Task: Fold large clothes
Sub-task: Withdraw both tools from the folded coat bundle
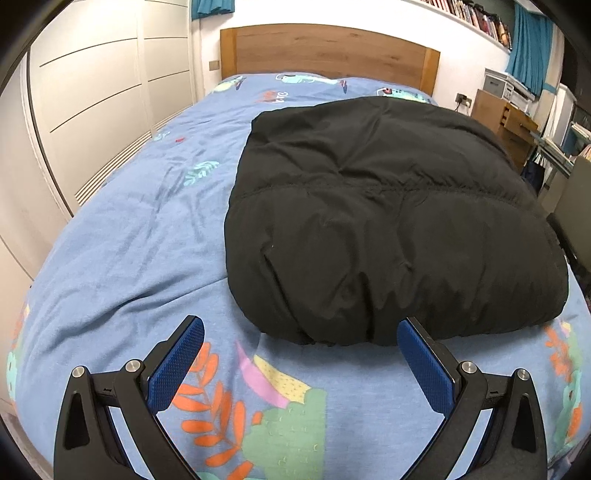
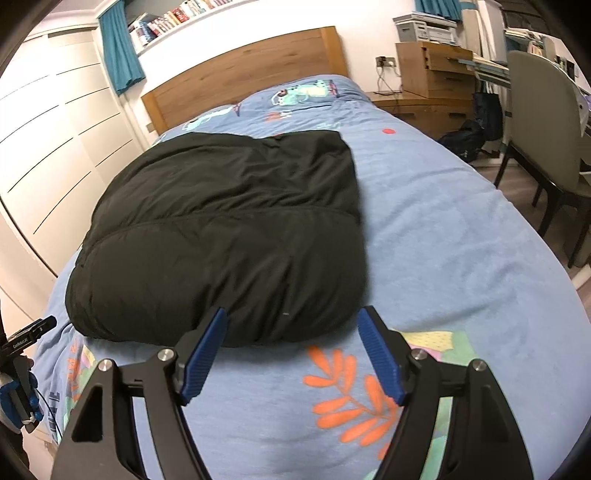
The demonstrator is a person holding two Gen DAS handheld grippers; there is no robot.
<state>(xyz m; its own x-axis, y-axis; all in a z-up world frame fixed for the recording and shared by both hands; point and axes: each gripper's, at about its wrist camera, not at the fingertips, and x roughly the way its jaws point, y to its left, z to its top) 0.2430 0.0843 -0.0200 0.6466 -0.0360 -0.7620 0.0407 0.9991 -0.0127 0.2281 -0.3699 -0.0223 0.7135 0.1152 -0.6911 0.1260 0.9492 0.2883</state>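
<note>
Though no sleeve, collar or hem shows anywhere, the black padded jacket [image 1: 388,221] already lies as a compact, puffy rectangular bundle on the bed [image 1: 129,229], toward its foot and nearer the side with the desk furniture — folding looks essentially done, with perhaps a final press or squaring-up left. Left hand-held gripper [image 1: 301,332] is released, jaws spread wide, empty, its blue pads hovering just short of the bundle's near rounded edge; one pad sits close against that edge, whether touching I cannot tell. Right hand-held gripper [image 2: 291,321] likewise released and empty, jaws apart, framing the near edge of the same bundle from the other side. Blue patterned bedcover [image 2: 424,221] is rumpled around the jacket but carries nothing else. Surroundings: wooden headboard [image 1: 328,51] at the far end, white wardrobe doors [image 1: 92,92] along one side, a wooden drawer unit [image 2: 432,70] with a printer [image 2: 424,27] on top, a chair [image 2: 543,122] beside the bed, and a shelf of books [image 2: 177,16] above teal curtains [image 2: 118,48]. Nothing stands between either gripper and the bundle — the padding's springiness seems the only likely trouble, as it may puff back open.
</note>
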